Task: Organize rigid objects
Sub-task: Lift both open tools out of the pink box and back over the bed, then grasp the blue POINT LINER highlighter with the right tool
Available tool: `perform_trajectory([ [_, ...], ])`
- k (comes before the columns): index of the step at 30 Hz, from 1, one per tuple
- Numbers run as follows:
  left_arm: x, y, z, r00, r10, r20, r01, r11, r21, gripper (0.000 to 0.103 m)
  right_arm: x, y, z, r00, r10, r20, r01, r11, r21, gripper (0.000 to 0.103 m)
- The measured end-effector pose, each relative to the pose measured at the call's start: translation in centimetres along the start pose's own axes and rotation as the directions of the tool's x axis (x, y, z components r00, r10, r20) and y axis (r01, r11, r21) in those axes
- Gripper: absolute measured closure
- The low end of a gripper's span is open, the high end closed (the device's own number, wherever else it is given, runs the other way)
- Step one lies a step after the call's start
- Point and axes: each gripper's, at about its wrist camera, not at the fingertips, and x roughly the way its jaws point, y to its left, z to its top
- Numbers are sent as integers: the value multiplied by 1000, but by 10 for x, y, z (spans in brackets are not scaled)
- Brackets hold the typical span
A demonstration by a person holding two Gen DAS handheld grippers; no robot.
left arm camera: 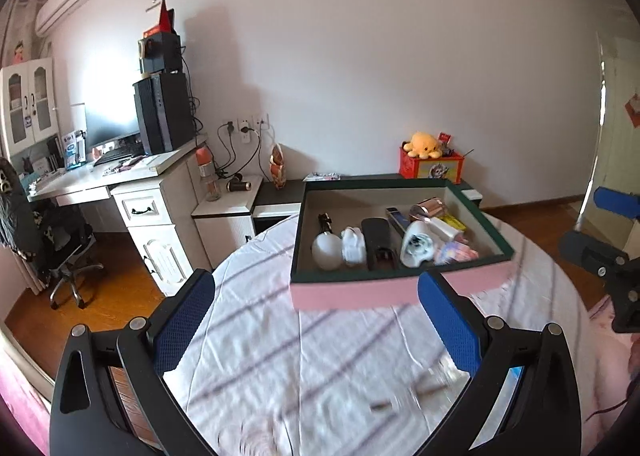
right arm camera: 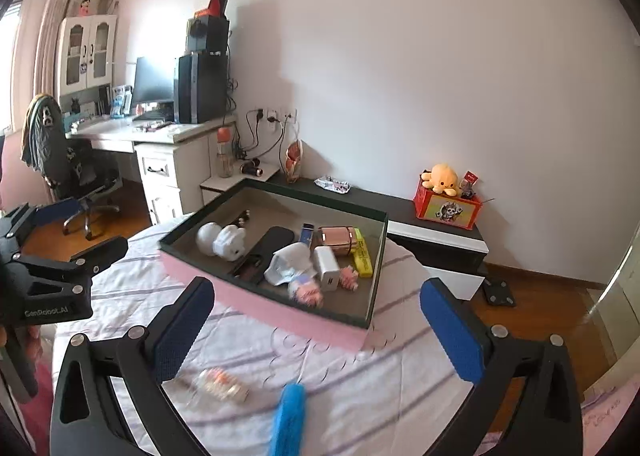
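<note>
A pink box with a dark green rim [left arm camera: 360,294] [right arm camera: 280,316] sits on the striped bed sheet. It holds several rigid things: a white bulb [left arm camera: 326,252] [right arm camera: 208,236], a black case [left arm camera: 376,242] [right arm camera: 272,242], a white charger [right arm camera: 328,270], a rose-gold can [right arm camera: 336,238] and a yellow marker [right arm camera: 362,254]. My left gripper [left arm camera: 316,320] is open and empty, in front of the box. My right gripper [right arm camera: 316,326] is open and empty above the sheet. A blurred small bottle [right arm camera: 218,386] and a blue fluffy object [right arm camera: 288,420] lie near it.
The bed sheet [left arm camera: 280,356] spreads under both grippers. A small blurred brown object [left arm camera: 384,406] lies on it. A white desk [left arm camera: 100,176] with a computer and an office chair [left arm camera: 48,240] stand at the left. A low cabinet [right arm camera: 436,232] carries a red box with an orange plush.
</note>
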Motion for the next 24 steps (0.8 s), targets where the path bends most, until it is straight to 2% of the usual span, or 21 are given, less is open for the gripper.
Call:
perform_trajectory([
  [3, -29, -3, -10, 1000, -11, 17, 10, 1000, 22, 0, -27, 9, -12, 999, -19, 39, 19, 1000, 9, 0],
  [6, -56, -5, -19, 999, 8, 54, -11, 998, 56, 0, -49, 18, -23, 995, -57, 78, 56, 998, 20, 0],
  [13, -104, 6, -36, 994, 44, 96, -47, 998, 34, 0, -82, 18, -43, 994, -69, 87, 64, 996, 66, 0],
  [24, -120, 5, -53, 997, 40, 62, -45, 996, 72, 0, -105, 19, -61, 995, -81, 58, 76, 994, 76, 0],
])
